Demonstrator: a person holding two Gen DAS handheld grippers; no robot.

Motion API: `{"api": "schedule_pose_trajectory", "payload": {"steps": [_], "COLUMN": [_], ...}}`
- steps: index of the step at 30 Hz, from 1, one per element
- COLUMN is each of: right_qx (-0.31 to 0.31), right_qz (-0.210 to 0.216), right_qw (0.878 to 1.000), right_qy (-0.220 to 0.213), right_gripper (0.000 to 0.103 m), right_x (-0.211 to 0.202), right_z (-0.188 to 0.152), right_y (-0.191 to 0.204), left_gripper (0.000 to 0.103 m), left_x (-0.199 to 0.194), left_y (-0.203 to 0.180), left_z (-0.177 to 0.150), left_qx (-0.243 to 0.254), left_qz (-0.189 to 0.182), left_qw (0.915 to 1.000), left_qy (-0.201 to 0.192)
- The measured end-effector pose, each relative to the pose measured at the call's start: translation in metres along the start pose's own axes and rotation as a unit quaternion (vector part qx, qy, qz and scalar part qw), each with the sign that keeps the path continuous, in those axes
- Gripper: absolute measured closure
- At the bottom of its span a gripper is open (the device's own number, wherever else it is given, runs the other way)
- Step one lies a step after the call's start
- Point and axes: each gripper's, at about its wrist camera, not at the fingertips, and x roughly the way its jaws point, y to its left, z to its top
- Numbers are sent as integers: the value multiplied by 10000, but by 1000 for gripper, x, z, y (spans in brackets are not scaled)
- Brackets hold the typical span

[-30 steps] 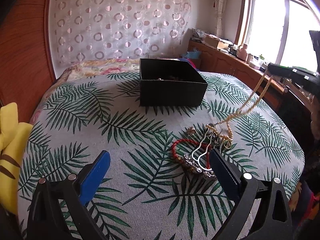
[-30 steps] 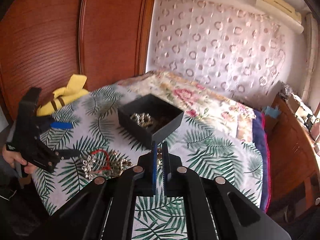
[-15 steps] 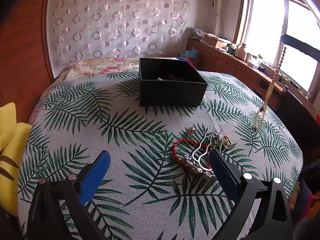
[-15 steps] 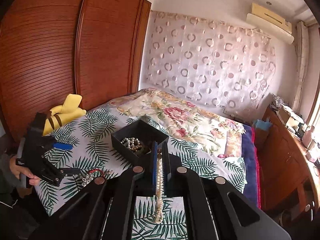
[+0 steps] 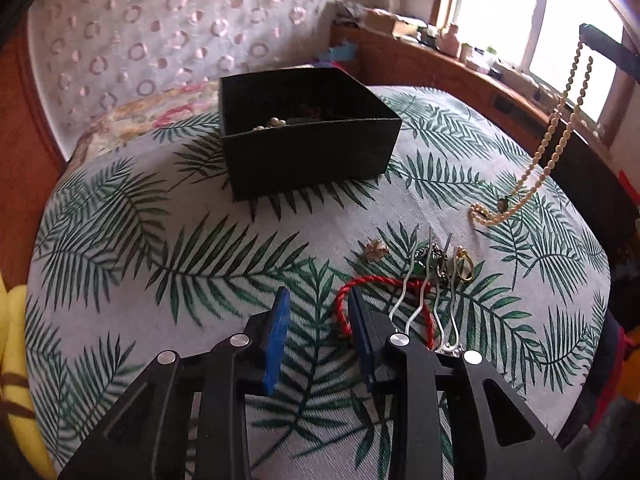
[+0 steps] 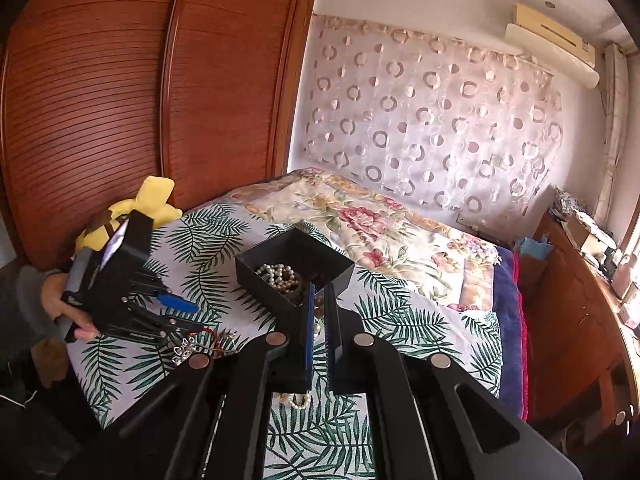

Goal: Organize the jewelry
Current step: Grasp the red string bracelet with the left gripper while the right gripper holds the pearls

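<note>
At frame centre, your palm-leaf bedspread (image 5: 168, 248) carries one black box (image 5: 308, 140) and one jewelry pile (image 5: 416, 280) at lower right. Your left gripper (image 5: 316, 320), just narrowed, grips nothing. Your right gripper (image 6: 318, 320) pinches one pearl necklace (image 5: 548, 148), upper right.

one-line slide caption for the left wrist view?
Left tongs closing beside a red cord bracelet, nothing gripped; right tongs dangle a pearl necklace near the black box.

**A lived-in bedroom**

This is a home bedroom. A bed (image 6: 400, 240) under a floral quilt (image 6: 360, 216) meets a curtain (image 6: 432, 120) of circle-patterned fabric. Louvred wooden wardrobe doors (image 6: 120, 100) line one wall, an air conditioner (image 6: 552, 44) hangs high, and a cluttered wooden sideboard (image 5: 440, 60) runs below the window (image 5: 512, 4).
</note>
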Motion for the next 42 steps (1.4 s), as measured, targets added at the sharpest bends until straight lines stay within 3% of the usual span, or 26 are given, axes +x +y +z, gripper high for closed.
{"api": "schedule_pose_trajectory", "payload": {"steps": [5, 8, 9, 13, 22, 32, 42], "right_qx": [23, 37, 34, 29, 41, -7, -18], "right_qz": [-14, -8, -6, 1, 1, 1, 4], "right_qw": [10000, 10000, 10000, 10000, 10000, 10000, 10000], "right_qy": [6, 0, 0, 0, -14, -75, -98], "right_gripper": [97, 97, 97, 97, 97, 97, 97], "right_x": [1, 0, 0, -1, -1, -2, -5], "right_z": [-1, -2, -2, -2, -3, 4, 3], "right_y": [1, -1, -2, -2, -2, 9, 6], "left_gripper": [77, 88, 101, 101, 102, 102, 102], "left_x": [7, 9, 9, 6, -54, -100, -107], "left_y": [-6, -9, -10, -12, -13, -20, -26], "left_z": [4, 6, 6, 5, 18, 35, 38], "left_qx": [277, 398, 410, 467, 260, 233, 299], "left_qz": [7, 78, 28, 31, 166, 118, 149], "left_qw": [9994, 9990, 9990, 9988, 9973, 9920, 9908], "left_qy": [185, 176, 180, 132, -673, -1236, -1314]}}
